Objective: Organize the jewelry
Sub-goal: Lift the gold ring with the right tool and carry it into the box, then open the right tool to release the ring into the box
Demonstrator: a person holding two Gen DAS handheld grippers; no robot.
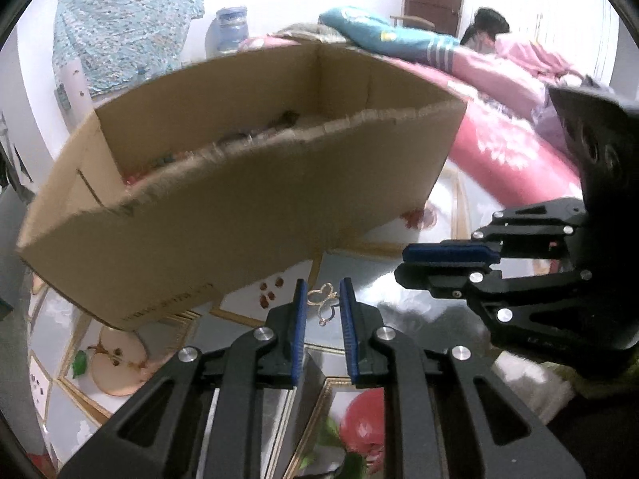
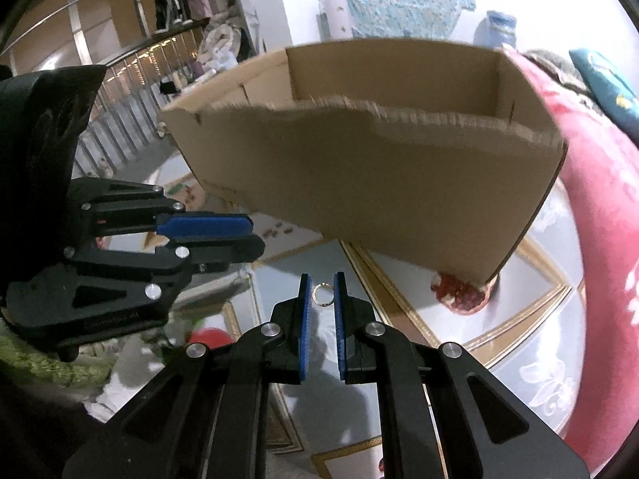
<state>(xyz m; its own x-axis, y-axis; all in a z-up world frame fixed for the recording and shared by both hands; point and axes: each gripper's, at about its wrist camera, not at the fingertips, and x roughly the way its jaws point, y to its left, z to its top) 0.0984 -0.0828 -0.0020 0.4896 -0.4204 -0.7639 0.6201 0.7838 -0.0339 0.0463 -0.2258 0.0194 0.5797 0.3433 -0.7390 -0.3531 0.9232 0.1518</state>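
Blue-padded left tool (image 1: pixel 323 293) pinches a gold butterfly charm (image 1: pixel 322 302) above the glossy desk (image 1: pixel 399 291). Right tool (image 2: pixel 322 285) grips a small ring (image 2: pixel 322 294). Directly ahead, a cardboard box (image 1: pixel 239 199) blocks the view; it seems to hold blurred trinkets. Pink bedding (image 1: pixel 499 139) lies beyond.

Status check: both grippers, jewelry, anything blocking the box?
Left gripper pinching gold pendant. Right gripper pinching ring. Cardboard box ahead, open-topped, path clear.

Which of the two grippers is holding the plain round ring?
The right gripper pinches the plain ring, a simple closed circle. The left gripper holds a gold butterfly-shaped pendant with looped wings instead.
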